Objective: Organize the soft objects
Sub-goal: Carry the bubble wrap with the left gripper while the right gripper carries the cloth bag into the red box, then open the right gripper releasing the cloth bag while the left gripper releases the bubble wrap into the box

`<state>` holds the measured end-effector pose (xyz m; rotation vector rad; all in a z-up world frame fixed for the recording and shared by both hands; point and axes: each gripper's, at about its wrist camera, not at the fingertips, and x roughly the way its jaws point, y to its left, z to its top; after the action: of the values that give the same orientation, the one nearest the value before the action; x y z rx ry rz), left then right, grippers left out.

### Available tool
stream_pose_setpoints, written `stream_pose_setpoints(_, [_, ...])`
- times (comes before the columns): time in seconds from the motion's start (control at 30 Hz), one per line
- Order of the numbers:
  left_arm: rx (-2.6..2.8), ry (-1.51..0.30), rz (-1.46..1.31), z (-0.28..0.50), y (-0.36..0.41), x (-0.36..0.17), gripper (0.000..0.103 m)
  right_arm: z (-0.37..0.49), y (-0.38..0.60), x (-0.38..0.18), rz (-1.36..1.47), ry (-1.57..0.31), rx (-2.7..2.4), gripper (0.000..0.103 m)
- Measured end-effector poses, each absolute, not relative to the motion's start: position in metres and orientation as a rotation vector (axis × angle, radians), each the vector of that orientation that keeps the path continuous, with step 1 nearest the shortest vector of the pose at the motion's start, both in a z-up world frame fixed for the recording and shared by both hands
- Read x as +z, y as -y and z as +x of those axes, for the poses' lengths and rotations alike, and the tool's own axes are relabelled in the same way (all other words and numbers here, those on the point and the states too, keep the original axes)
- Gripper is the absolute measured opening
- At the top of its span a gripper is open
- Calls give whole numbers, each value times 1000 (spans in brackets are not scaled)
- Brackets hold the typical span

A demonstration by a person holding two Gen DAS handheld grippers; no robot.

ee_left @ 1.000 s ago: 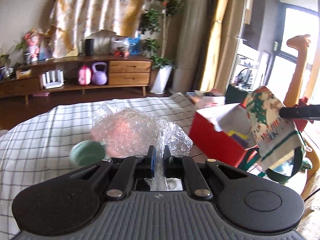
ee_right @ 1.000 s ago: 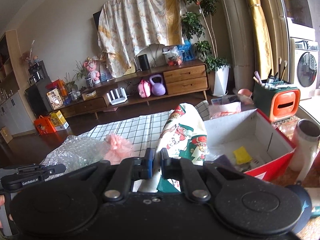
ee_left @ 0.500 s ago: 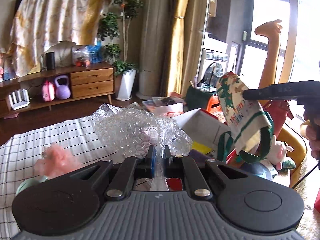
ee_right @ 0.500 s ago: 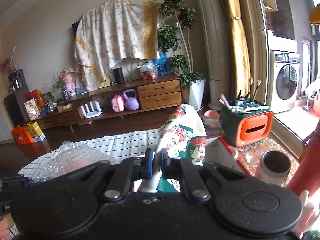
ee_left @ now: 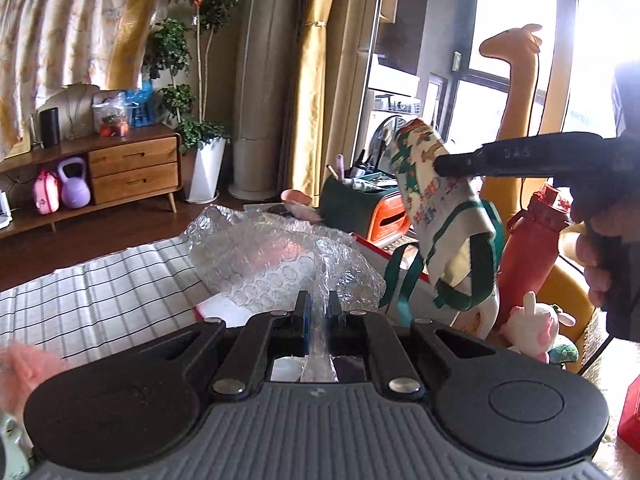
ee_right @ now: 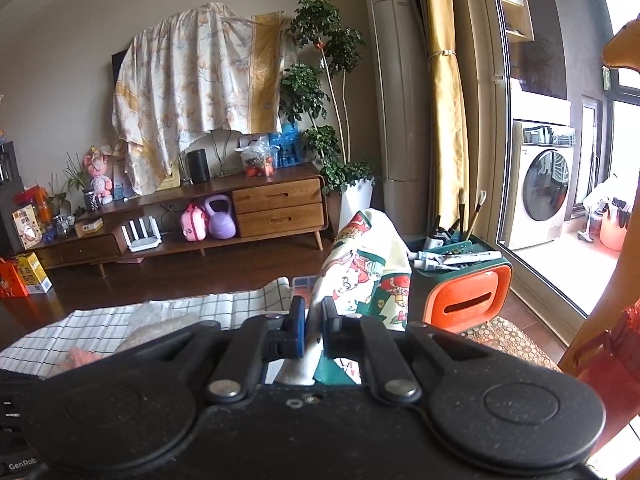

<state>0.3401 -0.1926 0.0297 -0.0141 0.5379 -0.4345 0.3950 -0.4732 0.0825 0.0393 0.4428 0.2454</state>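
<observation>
Bubble wrap (ee_left: 280, 260) bulges just ahead of the left fingers (ee_left: 303, 312), blocking the forward path. Printed cloth bag (ee_left: 444, 216) hangs to its right, straps dangling. Behind the bag: red bottle (ee_left: 532, 248), plush toy (ee_left: 536, 326), green-orange organizer (ee_right: 464, 284). Checked bench (ee_left: 100, 284) lies open to the left.

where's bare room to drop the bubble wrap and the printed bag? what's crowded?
Free: the checked cloth, bare from the pink fluffy thing up to the bubble wrap in the left gripper. Crowded: past the printed bag in the right gripper, where the red bottle, plush toy and green-orange organizer cluster.
</observation>
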Motion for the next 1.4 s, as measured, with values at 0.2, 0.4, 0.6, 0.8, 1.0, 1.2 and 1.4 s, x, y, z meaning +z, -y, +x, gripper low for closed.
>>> stream_pose_setpoints(0.2, [-464,-596,-2,371,221,2,7,420,474,46,36,-503,229,7])
stream_pose_setpoints(0.4, [-483,-638,10,392,237,-25,7,431,468,5,15,-591,239,7])
stream_pose_setpoints(0.6, [-496,-684,17,407,251,-46,7,436,466,-19,20,-639,257,7])
stream_pose_setpoints(0.8, [-476,-750,7,424,257,-65,7,442,466,-42,77,-689,270,7])
stream_pose_setpoints(1.0, [-482,-816,-20,434,257,-77,7,445,459,-58,105,-734,282,7])
stream_pose_setpoints(1.2, [-465,-856,-33,436,253,-85,7,446,458,-66,143,-766,284,18])
stream_pose_setpoints(1.4, [-447,-862,-14,431,254,-83,8,442,455,-68,151,-795,286,27])
